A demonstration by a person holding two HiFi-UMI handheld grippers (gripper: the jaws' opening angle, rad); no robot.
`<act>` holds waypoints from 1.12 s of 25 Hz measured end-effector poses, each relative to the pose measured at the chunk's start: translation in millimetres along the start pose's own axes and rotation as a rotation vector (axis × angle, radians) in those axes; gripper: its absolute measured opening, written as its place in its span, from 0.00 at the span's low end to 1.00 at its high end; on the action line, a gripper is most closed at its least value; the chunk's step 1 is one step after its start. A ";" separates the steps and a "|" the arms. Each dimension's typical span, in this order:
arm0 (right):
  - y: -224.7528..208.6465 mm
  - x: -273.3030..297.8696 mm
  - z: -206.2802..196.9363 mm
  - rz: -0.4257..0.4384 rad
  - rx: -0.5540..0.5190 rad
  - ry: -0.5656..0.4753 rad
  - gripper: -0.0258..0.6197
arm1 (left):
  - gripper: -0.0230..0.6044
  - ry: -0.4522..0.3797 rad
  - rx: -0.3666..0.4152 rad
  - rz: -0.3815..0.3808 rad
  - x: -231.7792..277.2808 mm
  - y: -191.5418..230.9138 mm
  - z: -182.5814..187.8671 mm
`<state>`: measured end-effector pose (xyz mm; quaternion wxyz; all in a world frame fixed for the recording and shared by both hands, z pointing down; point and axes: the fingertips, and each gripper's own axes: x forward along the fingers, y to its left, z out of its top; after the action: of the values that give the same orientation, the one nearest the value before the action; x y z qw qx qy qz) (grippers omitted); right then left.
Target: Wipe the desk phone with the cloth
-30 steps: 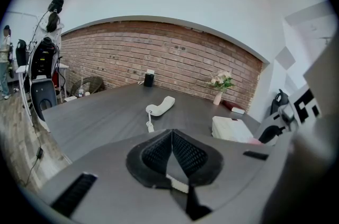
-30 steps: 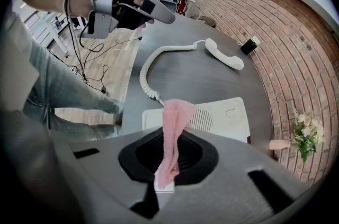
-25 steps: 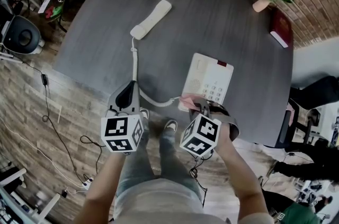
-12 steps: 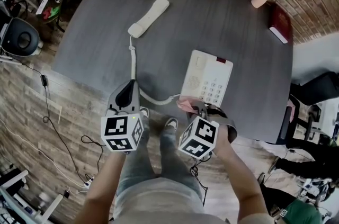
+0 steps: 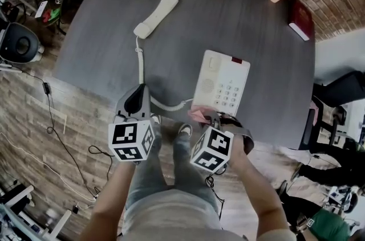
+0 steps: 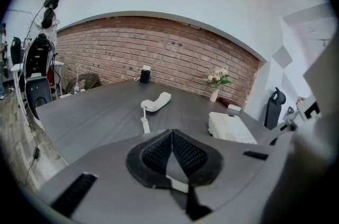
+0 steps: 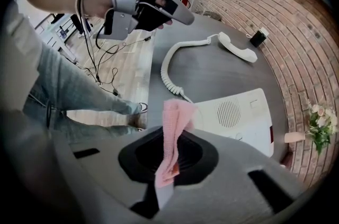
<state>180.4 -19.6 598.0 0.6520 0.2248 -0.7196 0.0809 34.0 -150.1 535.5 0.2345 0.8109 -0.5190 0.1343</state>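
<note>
right gripper view: the right gripper [image 7: 168, 157] pinches a pink cloth [image 7: 175, 117], held by the near edge of the phone [image 7: 241, 112] on the grey table [image 5: 239, 12]. left gripper [image 6: 171, 154] hangs at the table's near edge, jaws pressed together, empty. handset [image 5: 155, 16] lies far left, off the phone, joined by its cord [image 5: 140, 69].

Steep overhead head view, low table-level gripper views, desk phone [image 5: 222, 83] common.
</note>
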 end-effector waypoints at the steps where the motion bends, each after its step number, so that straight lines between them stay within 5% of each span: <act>1: 1.2 0.1 0.0 0.003 0.002 0.000 0.07 | 0.05 0.001 0.000 -0.002 0.7 -0.3 -0.1; 19: 11.1 -22.5 -2.4 0.057 0.052 -0.030 0.07 | 0.05 -0.004 0.018 -0.057 16.7 -17.3 13.8; 28: -35.9 -50.2 -25.0 -0.042 0.059 -0.028 0.07 | 0.05 -0.040 0.019 -0.067 25.1 -38.1 37.9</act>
<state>220.8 -30.2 546.1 0.6365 0.2605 -0.7210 0.0852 78.2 -176.0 505.5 0.2210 0.8325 -0.4948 0.1151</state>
